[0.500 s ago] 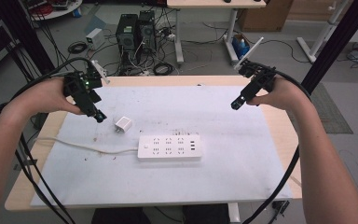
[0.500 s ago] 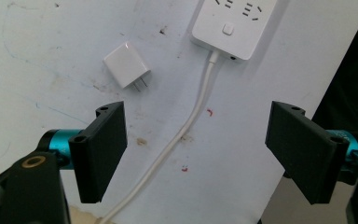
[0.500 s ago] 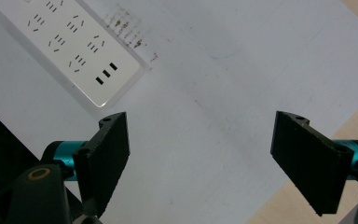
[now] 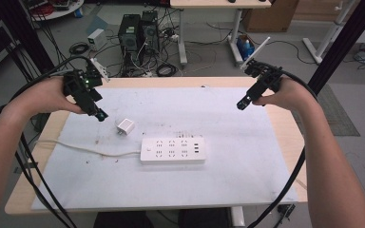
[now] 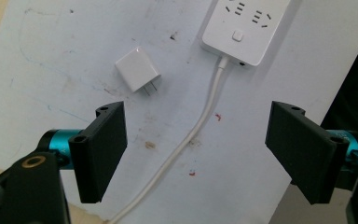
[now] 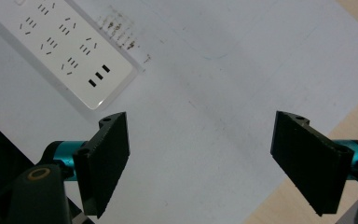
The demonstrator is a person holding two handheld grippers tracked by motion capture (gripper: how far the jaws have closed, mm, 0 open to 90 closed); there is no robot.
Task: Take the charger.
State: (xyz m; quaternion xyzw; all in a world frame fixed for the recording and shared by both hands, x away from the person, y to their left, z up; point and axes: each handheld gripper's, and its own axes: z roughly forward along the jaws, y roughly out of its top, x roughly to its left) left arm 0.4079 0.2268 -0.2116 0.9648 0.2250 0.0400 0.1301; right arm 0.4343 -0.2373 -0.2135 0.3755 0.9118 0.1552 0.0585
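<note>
The left gripper is held released above the mat, with the white charger lying apart at its four o'clock. The right gripper is held released too, the power strip lying well apart at its seven o'clock.

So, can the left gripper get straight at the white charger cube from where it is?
Probably yes: the left gripper hangs open just beside the charger cube, which lies alone on the white mat, clear of the power strip.
</note>
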